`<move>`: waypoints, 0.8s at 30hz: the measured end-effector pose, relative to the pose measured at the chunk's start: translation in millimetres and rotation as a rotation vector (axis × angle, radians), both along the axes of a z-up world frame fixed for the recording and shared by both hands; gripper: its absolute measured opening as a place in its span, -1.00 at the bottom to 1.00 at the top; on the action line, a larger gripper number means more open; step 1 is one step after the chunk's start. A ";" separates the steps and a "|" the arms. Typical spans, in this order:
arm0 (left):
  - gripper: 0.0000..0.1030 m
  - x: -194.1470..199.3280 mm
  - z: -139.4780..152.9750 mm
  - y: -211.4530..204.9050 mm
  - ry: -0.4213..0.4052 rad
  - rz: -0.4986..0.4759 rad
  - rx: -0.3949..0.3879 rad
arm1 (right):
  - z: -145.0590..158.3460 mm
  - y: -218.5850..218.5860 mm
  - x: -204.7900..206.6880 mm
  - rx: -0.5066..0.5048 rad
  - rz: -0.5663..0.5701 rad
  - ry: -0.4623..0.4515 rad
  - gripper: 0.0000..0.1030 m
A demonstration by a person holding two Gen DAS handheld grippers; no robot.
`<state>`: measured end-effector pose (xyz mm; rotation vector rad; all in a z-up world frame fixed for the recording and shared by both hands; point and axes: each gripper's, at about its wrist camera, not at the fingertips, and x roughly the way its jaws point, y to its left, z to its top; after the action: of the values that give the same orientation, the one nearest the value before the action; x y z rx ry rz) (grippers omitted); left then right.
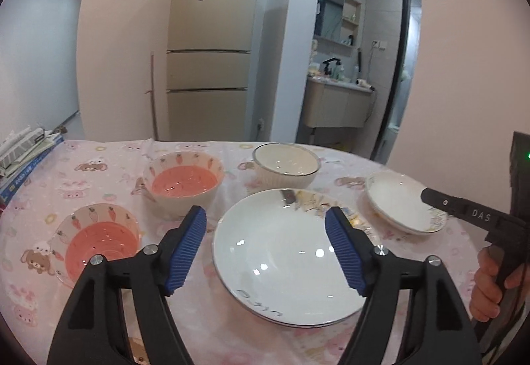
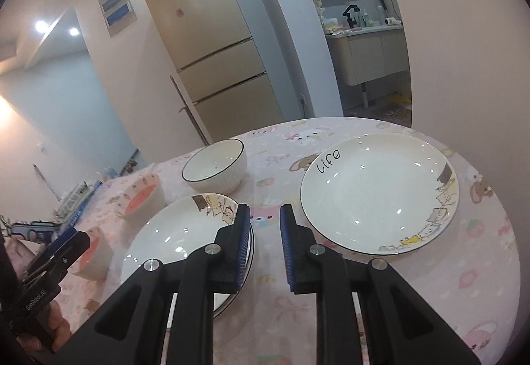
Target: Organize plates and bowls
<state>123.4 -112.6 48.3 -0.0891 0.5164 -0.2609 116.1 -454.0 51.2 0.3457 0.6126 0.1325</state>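
Now left gripper (image 1: 265, 244) hangs spread above the stacked plates (image 1: 285, 265).

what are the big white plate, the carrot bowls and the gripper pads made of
Big white plate: probably glazed ceramic; glossy, with sharp light glints and a thin dark rim line.
Carrot bowls: likely glazed ceramic too; shiny coral insides, printed carrots under the gloss, though hard plastic can't be ruled out.
Gripper pads: blue, ribbed and matte, seemingly rubber, mounted on black matte plastic arms.

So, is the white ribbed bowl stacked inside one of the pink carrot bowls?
No, the white ribbed bowl stands alone on the tablecloth, apart from both pink carrot bowls.
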 end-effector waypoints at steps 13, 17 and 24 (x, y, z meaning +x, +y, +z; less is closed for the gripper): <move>0.52 7.6 53.2 -77.6 -0.053 -0.129 0.015 | 52.3 -108.5 -32.9 -0.130 -0.181 -0.090 0.27; 0.52 18.1 44.4 -117.3 -0.083 -0.133 0.065 | 46.7 -138.3 -33.9 -0.118 -0.213 -0.093 0.27; 0.52 48.8 33.7 -180.7 -0.022 -0.165 0.118 | 8.5 -197.1 7.9 0.078 -0.163 0.009 0.27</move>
<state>172.2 -293.3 82.0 0.0710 0.5172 -0.3918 124.1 -651.0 59.7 0.4698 0.5863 -0.0013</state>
